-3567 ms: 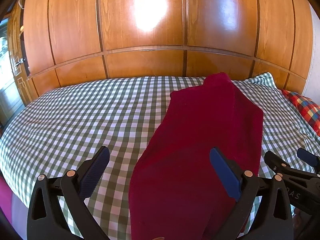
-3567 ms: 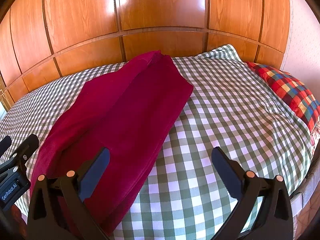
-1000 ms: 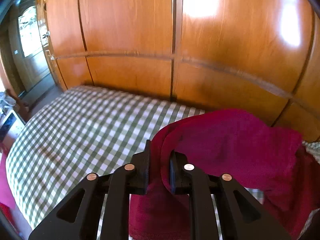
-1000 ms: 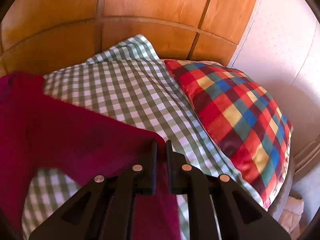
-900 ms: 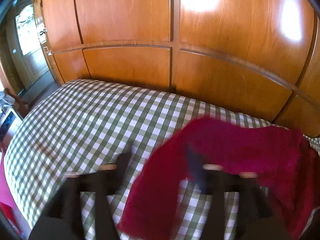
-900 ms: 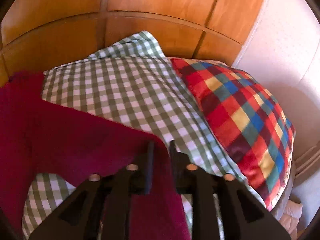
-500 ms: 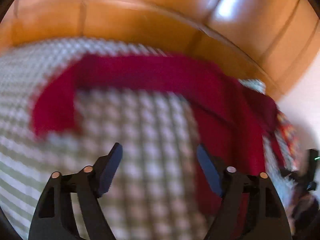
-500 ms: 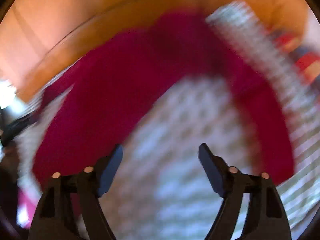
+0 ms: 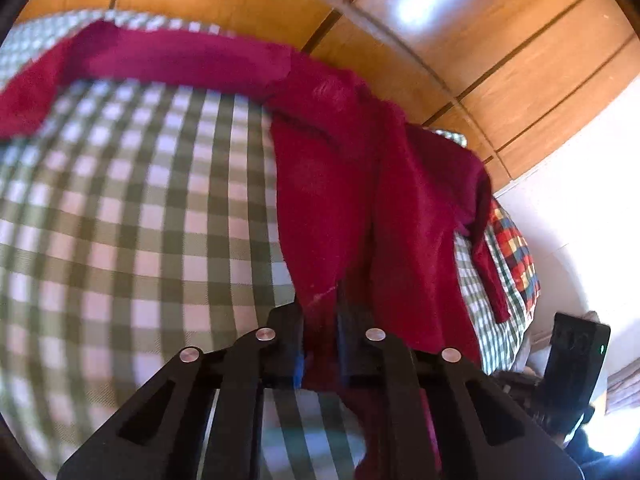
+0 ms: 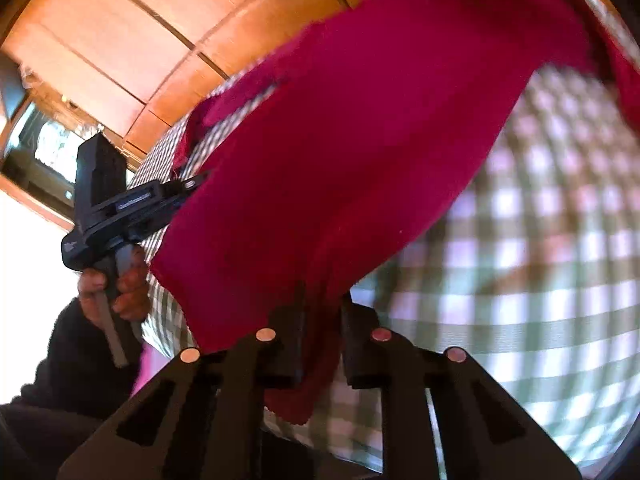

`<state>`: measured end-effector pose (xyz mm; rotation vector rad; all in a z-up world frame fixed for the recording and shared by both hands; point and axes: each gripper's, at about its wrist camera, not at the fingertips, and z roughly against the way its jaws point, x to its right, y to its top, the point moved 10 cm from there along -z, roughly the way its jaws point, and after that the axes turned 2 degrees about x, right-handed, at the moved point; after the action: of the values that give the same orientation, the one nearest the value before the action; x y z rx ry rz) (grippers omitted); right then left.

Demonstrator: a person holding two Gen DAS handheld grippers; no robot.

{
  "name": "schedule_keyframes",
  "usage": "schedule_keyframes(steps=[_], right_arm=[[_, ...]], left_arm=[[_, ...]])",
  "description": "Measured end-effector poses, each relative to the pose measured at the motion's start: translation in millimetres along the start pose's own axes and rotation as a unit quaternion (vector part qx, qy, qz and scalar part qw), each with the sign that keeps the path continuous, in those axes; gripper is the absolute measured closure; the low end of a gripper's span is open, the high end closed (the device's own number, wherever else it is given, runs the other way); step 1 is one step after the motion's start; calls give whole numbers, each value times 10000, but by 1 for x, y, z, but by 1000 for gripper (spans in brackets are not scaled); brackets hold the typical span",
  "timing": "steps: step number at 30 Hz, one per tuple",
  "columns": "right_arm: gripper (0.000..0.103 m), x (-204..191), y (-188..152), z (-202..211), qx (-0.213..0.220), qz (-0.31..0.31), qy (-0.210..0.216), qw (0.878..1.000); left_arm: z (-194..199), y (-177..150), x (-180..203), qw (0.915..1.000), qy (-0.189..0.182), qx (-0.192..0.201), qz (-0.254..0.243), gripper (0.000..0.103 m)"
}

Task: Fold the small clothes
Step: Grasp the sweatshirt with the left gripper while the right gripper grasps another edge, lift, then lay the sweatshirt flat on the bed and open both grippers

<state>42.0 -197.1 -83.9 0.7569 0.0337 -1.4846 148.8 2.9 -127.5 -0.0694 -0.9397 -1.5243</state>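
Crimson fleece garment [image 9: 332, 184] sprawls over the checked bedspread [image 9: 132, 216], bare to its left. Left gripper [image 9: 320, 340] and right gripper [image 10: 322, 344], jaws just closed, each pinch its near hem.

A green-and-white checked bedspread [image 9: 140, 232] fills the bed, its squares spreading wide under the left wrist camera and blurring toward the near edge. Behind the far edge of the bed runs a wall of glossy orange-brown wooden panels [image 9: 500, 40], dark grooves between them and a bright patch of light reflecting high up. At the bed's right corner lies a pillow in red, yellow and blue plaid [image 9: 516, 256], just beside a pale wall [image 9: 580, 184]. From the right wrist camera, the same checks [image 10: 540, 260] show blurred, the panels [image 10: 120, 40] curve overhead, and a wood-framed glass door [image 10: 44, 148] glows at the left.
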Motion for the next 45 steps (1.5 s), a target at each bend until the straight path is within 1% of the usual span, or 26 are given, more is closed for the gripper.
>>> schedule_keyframes(steps=[4, 7, 11, 13, 15, 16, 17, 18, 19, 20, 21, 22, 24, 26, 27, 28, 29, 31, 33, 35, 37, 38, 40, 42, 43, 45], right_arm=[[91, 19, -4, 52, 337, 422, -404, 9977], [91, 54, -17, 80, 316, 643, -875, 9936], [91, 111, -46, 93, -15, 577, -1613, 9852], [91, 128, -63, 86, -223, 442, -1701, 9842], [90, 129, -71, 74, -432, 605, -1859, 9798], [83, 127, -73, 75, -499, 710, -1935, 9772], [79, 126, -72, 74, -515, 788, -2003, 9752], [77, 125, -67, 76, -464, 885, -2089, 9728], [66, 123, -62, 77, -404, 919, -2142, 9716], [52, 123, -56, 79, -314, 949, -2215, 9700], [43, 121, -53, 83, -189, 979, -2288, 9683], [36, 116, -47, 86, -28, 1024, -2324, 9672], [33, 105, -28, 85, 271, 1024, -2255, 9685], [25, 93, -15, 76, 453, 1047, -2145, 9700], [23, 84, -9, 69, 529, 1100, -2100, 9701], [19, 76, -3, 63, 583, 1122, -2069, 9702], [18, 67, 4, 54, 649, 1134, -1979, 9715], [18, 55, 18, 33, 686, 1118, -1778, 9753], [18, 39, 28, 14, 723, 1098, -1636, 9777], [18, 29, 38, -1, 761, 1107, -1570, 9784], [18, 24, 50, -17, 805, 1131, -1602, 9773], [17, 25, 54, -24, 816, 1136, -1629, 9767], [17, 25, 57, -39, 798, 1107, -1725, 9755], [17, 29, 58, -59, 718, 1016, -1846, 9749], [17, 30, 57, -65, 693, 988, -1904, 9743], [14, 35, 58, -76, 756, 997, -2052, 9707]], left_arm=[[48, -8, 7, 9997, 21, 164, -200, 93], [73, -29, 12, 9998, -16, 146, -120, 93], [97, -71, -8, 9997, 196, -89, 133, 93], [94, -91, -21, 9986, 330, -234, 333, 93], [91, -102, -34, 9971, 408, -266, 581, 92], [91, -103, -37, 9964, 321, -205, 759, 91], [95, -102, -38, 9952, 36, -112, 976, 87], [104, -99, -35, 9923, -367, 55, 1178, 67], [110, -97, -34, 9898, -542, 201, 1302, 45], [117, -93, -36, 9883, -543, 395, 1368, 39], [119, -92, -36, 9900, -416, 482, 1259, 35], [114, -93, -32, 9922, -326, 438, 1125, 35], [100, -101, -28, 9950, -179, 219, 958, 36], [78, -118, -22, 9979, 148, -214, 600, 52], [67, -128, -23, 9972, 552, -432, 278, 76], [65, -133, -25, 9958, 792, -449, 119, 84], [67, -133, -26, 9956, 860, -370, 92, 87], [78, -125, -34, 9956, 854, -165, 343, 88], [99, -103, -50, 9932, 994, 279, 546, 88], [122, -79, -78, 9855, 1357, 698, 745, 80], [142, -56, -108, 9717, 1933, 995, 921, 39], [156, -41, -125, 9610, 2266, 1264, 959, 36], [174, -18, -151, 9440, 2780, 1545, 880, 32], [179, 8, -174, 9287, 3274, 1587, 720, 25], [178, 17, -182, 9234, 3443, 1569, 642, 22], [169, 40, -197, 9117, 3817, 1453, 450, 22]])
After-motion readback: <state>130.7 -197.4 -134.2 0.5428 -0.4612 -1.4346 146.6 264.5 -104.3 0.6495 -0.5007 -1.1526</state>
